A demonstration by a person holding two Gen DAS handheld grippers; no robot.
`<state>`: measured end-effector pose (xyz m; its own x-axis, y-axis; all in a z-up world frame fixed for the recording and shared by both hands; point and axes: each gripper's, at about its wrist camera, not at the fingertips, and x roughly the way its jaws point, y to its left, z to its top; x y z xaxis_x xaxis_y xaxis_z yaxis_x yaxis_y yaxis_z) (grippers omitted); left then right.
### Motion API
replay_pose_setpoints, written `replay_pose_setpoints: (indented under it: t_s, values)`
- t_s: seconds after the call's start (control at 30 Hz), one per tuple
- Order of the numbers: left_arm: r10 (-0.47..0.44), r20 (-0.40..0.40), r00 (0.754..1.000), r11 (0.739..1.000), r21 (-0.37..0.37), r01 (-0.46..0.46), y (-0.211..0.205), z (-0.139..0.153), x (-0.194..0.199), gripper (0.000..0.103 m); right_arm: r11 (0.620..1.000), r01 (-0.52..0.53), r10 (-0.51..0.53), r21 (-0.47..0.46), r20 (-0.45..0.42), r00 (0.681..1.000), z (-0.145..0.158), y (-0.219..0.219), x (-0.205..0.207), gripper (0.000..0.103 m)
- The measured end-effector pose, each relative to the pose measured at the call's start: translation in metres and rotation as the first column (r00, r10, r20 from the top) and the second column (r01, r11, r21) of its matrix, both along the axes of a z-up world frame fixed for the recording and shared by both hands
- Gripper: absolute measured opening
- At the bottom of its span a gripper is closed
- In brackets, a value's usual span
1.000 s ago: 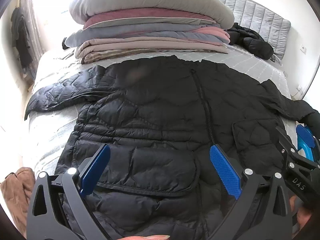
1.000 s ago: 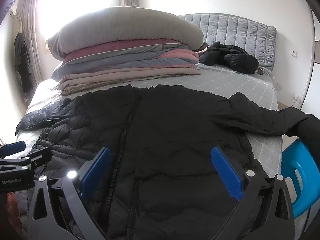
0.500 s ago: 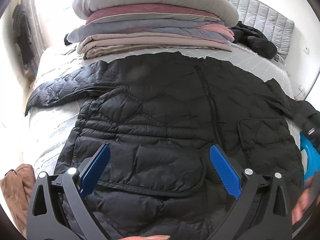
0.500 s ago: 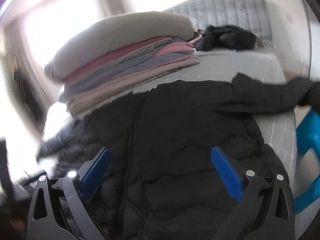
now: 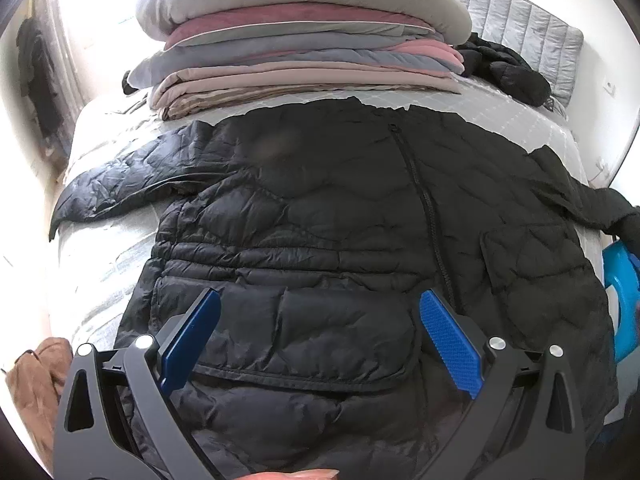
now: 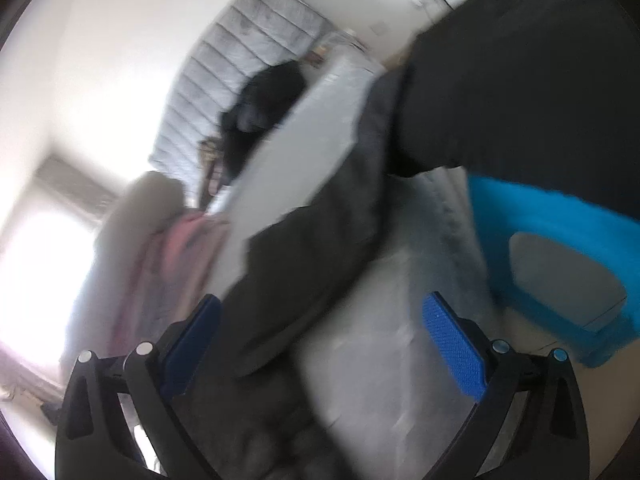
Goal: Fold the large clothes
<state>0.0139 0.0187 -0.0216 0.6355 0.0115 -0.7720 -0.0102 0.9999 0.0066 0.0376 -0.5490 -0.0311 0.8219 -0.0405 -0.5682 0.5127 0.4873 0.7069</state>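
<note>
A black quilted puffer jacket [image 5: 340, 220] lies front-up on the grey bed [image 5: 104, 248], zipper running down its middle and both sleeves spread sideways. My left gripper [image 5: 320, 300] is open above the jacket's lower left pocket, with nothing between its blue pads. The right wrist view is blurred and tilted. There my right gripper [image 6: 320, 304] is open near the bed's right side, where the jacket's right sleeve [image 6: 312, 248] hangs over the mattress edge. Nothing is held.
A tall stack of folded blankets [image 5: 300, 48] under a grey pillow fills the far half of the bed. Another black garment [image 5: 504, 68] lies by the padded headboard [image 5: 528, 32]. A blue plastic stool [image 6: 560, 256] stands at the right, a brown garment [image 5: 32, 384] at the left.
My right gripper has swung fast to the right and rolled, now facing the jacket's right sleeve and the blue stool. The left gripper has drifted slightly closer over the jacket.
</note>
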Motion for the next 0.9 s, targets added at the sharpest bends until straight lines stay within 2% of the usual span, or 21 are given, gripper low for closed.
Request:
replay_pose_setpoints:
  t_s: [0.07,0.17,0.27,0.33,0.4,0.47,0.5,0.53,0.57,0.7,0.77,0.9]
  values:
    - [-0.005,-0.007,1.0,1.0,-0.006,0.005,0.002,0.0,0.003,0.097,1.0,-0.004,0.004,0.015,-0.038,0.999,-0.014,-0.014,0.02,0.097]
    - [-0.006,-0.012,1.0,1.0,-0.01,0.006,0.006,0.0,0.007,0.097,0.998,0.028,-0.025,0.061,-0.047,0.999,-0.035,-0.029,0.043,0.097]
    - [-0.007,-0.017,1.0,1.0,-0.026,0.007,0.01,0.001,0.009,0.097,0.989,0.094,-0.086,0.113,-0.072,0.994,-0.054,-0.05,0.062,0.096]
    - [-0.007,-0.017,1.0,0.999,-0.032,0.006,0.012,0.001,0.01,0.097,0.986,0.133,-0.125,0.099,-0.085,0.988,-0.062,-0.057,0.074,0.094]
    - [-0.005,-0.02,1.0,0.999,-0.039,0.004,0.015,0.002,0.012,0.097,0.99,0.111,-0.105,0.084,-0.073,0.992,-0.065,-0.058,0.086,0.083]
    - [-0.008,-0.025,1.0,0.999,-0.045,0.007,0.017,0.001,0.014,0.097,0.994,0.085,-0.079,0.07,-0.086,0.993,-0.065,-0.057,0.1,0.051]
    - [-0.009,-0.029,1.0,0.999,-0.048,0.008,0.017,0.0,0.015,0.097,0.995,0.081,-0.076,0.065,-0.087,0.993,-0.067,-0.058,0.107,0.04]
    - [-0.01,-0.031,0.999,0.999,-0.049,0.008,0.017,0.0,0.015,0.097,0.995,0.068,-0.063,0.077,-0.072,0.995,-0.068,-0.061,0.112,0.013]
    - [-0.009,-0.034,0.999,0.999,-0.049,0.008,0.018,-0.001,0.016,0.097,0.995,0.06,-0.055,0.084,-0.062,0.997,-0.068,-0.062,0.116,0.01]
    - [-0.006,-0.05,0.999,0.998,-0.061,0.003,0.021,-0.004,0.018,0.097,0.999,0.048,-0.047,-0.003,0.037,0.998,-0.04,-0.055,0.116,0.007]
    - [-0.004,-0.049,0.999,0.998,-0.068,0.0,0.024,-0.003,0.018,0.097,0.997,0.03,-0.024,-0.066,0.092,0.995,-0.018,-0.047,0.116,0.007]
    - [0.016,-0.035,0.999,0.997,-0.081,-0.019,0.032,0.002,0.015,0.097,0.975,-0.044,0.089,-0.216,0.202,0.975,0.044,-0.009,0.133,0.007]
